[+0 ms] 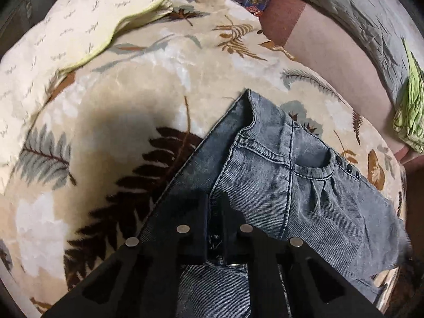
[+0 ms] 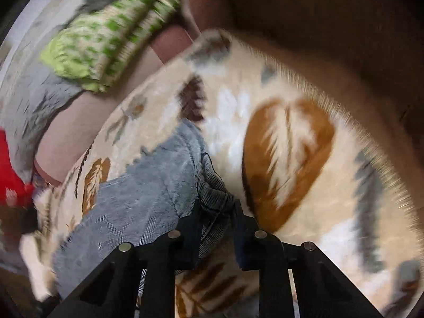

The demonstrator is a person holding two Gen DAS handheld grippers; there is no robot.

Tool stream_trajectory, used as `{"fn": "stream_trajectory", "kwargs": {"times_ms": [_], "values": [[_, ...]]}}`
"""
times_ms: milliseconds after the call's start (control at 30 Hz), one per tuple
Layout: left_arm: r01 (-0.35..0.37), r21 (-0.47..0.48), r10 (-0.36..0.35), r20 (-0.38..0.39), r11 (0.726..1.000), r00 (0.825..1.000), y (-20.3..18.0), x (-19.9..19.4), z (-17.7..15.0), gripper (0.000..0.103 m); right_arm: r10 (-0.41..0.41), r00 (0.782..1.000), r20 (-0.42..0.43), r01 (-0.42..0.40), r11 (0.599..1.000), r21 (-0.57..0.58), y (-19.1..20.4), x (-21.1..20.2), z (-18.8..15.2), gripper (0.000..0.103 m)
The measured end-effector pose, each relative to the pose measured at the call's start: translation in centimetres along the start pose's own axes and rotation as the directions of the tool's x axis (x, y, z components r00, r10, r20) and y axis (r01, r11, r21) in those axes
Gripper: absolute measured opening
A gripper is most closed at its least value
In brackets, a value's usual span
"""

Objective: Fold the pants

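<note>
Grey-blue ribbed denim pants (image 1: 299,185) lie on a cream plush blanket printed with brown, ochre and grey fern leaves (image 1: 119,100), which covers a bed. In the left wrist view the waistband end points far, with a curved front pocket and a short row of dark rivets at the right edge, and one straight folded edge runs diagonally from near left to far centre. The black left gripper (image 1: 215,212) sits over the near part of the garment; its fingers (image 1: 196,220) are drawn close with dark cloth of the pants pinched in the narrow gap between them. To the far left a pale cream pillow with yellow-green piping (image 1: 66,26) rests on the blanket; to the far right lie a grey quilted cover (image 1: 344,2) and a green patterned cloth (image 1: 409,111). The right wrist view is motion-blurred. There the black right gripper (image 2: 216,212) has a bunched, ribbed fold of the pants (image 2: 148,185) clasped between its fingers (image 2: 190,220), the rest of the garment trailing to the left over the blanket (image 2: 304,100). A green patterned cloth (image 2: 106,39) and a red object (image 2: 10,169) appear at far left.
</note>
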State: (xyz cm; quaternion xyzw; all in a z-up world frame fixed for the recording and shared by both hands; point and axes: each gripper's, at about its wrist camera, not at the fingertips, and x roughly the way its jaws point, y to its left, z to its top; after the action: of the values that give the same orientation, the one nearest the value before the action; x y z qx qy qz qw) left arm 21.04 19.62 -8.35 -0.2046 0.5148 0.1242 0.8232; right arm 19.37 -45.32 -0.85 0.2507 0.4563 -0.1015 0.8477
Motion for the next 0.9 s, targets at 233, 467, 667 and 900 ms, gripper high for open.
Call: {"fn": "stream_trajectory", "kwargs": {"times_ms": [233, 467, 667, 900], "values": [[0.033, 0.006, -0.033, 0.01, 0.999, 0.999, 0.1, -1.0, 0.0, 0.019, -0.15, 0.983, -0.11, 0.135, 0.982, -0.134, -1.6, 4.0, -3.4, 0.066], [0.084, 0.047, -0.09, 0.143, 0.995, 0.986, 0.5, -5.3, 0.9, 0.06, 0.013, 0.999, 0.044, -0.009, 0.996, -0.09, 0.1, -1.8, -1.9, 0.07], [-0.064, 0.248, 0.075, -0.034, 0.967, 0.997, -2.6, 0.5, -2.1, 0.059, 0.024, 0.975, -0.222, -0.059, 0.986, -0.154, 1.3, 6.3, -4.4, 0.075], [0.071, 0.141, -0.08, 0.059, 0.988, 0.995, -1.7, -1.9, 3.6, 0.059, 0.06, 0.992, -0.11, -0.083, 0.971, -0.223, 4.0, 2.7, -0.3, 0.075]]}}
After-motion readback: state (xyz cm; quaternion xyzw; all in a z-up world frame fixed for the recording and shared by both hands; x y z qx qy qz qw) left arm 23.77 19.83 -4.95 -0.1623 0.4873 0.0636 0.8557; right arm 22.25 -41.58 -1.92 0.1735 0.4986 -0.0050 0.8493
